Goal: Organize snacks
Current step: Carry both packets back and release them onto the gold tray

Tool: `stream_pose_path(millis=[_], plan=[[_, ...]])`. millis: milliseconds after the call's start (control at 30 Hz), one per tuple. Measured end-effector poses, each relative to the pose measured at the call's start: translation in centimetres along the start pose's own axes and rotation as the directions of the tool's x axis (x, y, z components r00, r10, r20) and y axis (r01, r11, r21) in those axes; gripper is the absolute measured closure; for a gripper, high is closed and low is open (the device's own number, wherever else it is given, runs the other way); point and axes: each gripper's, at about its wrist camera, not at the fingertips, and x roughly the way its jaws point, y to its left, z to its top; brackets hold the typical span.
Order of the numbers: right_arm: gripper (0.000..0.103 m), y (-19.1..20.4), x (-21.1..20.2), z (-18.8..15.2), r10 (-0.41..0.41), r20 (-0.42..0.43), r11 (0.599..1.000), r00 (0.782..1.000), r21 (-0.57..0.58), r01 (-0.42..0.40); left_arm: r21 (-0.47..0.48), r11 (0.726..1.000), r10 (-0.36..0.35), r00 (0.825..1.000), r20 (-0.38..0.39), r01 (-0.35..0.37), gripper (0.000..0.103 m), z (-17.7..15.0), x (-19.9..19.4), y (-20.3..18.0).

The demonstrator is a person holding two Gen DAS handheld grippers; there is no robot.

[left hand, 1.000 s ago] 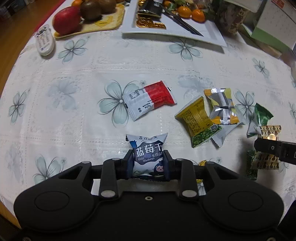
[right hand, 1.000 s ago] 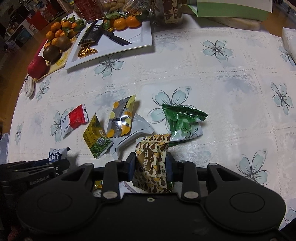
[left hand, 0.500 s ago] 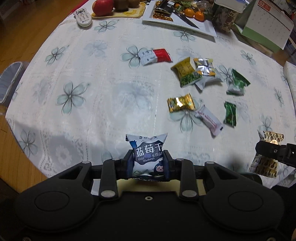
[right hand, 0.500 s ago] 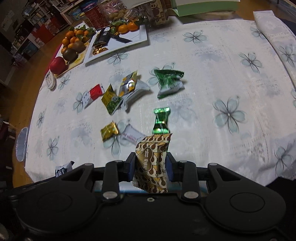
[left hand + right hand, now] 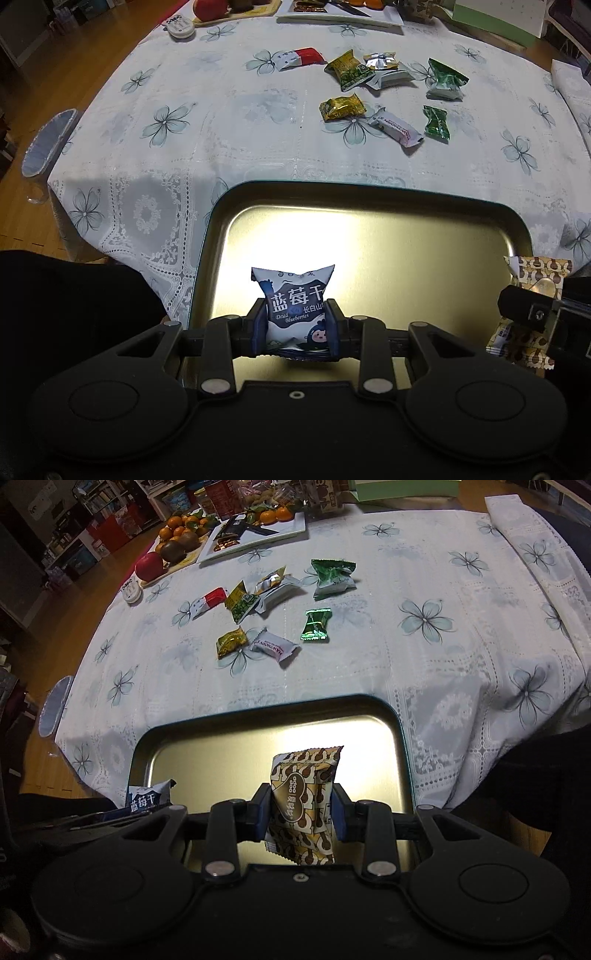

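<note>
My left gripper [image 5: 295, 325] is shut on a blue and white dried blueberry packet [image 5: 293, 295], held above a shiny metal tray [image 5: 369, 206] in front of the table. My right gripper [image 5: 301, 812] is shut on a brown and gold patterned snack packet [image 5: 303, 797] above the same tray [image 5: 402, 746]. The right gripper's packet also shows in the left wrist view [image 5: 535, 273], and the blueberry packet in the right wrist view [image 5: 147, 797]. Several wrapped snacks lie on the tablecloth beyond, among them a gold one [image 5: 341, 107], a white bar [image 5: 395, 127] and a small green candy [image 5: 436, 123].
A red and white packet [image 5: 299, 58], a yellow-green packet [image 5: 347, 70], a silver packet [image 5: 384, 68] and a green-white packet [image 5: 445, 81] lie farther back. Fruit boards and a white plate [image 5: 255, 535] stand at the far edge. A remote [image 5: 180, 25] lies far left.
Both grippers have pulled back from the table with their packets. The metal tray has come into view under them and the loose snacks now look farther away.
</note>
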Motion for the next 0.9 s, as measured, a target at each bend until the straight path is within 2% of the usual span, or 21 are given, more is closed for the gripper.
stream_pose_path(millis=[333,600,700,767,900], plan=[[0.068,-0.9,0.5,-3.0,-0.026,0.003,1.000,1.000,0.006,0.026,-0.018,1.000,-0.007,1.000,-0.003,0.007,0.063,-2.4,0.1,-0.3],[0.068,-0.6,0.1,-3.0,-0.009,0.018,1.000,1.000,-0.012,0.010,-0.022,1.000,-0.008,1.000,-0.005,0.008,0.062,-2.7,0.4,-0.2],[0.065,-0.5,0.0,-2.9,-0.011,0.020,1.000,1.000,-0.009,0.012,-0.021,1.000,-0.012,1.000,0.003,0.012,0.059,-2.6,0.2,-0.2],[0.058,-0.5,0.1,-2.9,-0.002,0.018,1.000,1.000,-0.007,0.002,-0.018,1.000,-0.014,1.000,0.005,0.014,0.056,-2.6,0.1,-0.2],[0.053,-0.4,0.0,-2.9,-0.005,0.032,1.000,0.999,-0.023,0.006,-0.016,1.000,-0.023,1.000,0.002,0.023,0.056,-2.7,0.1,-0.2]])
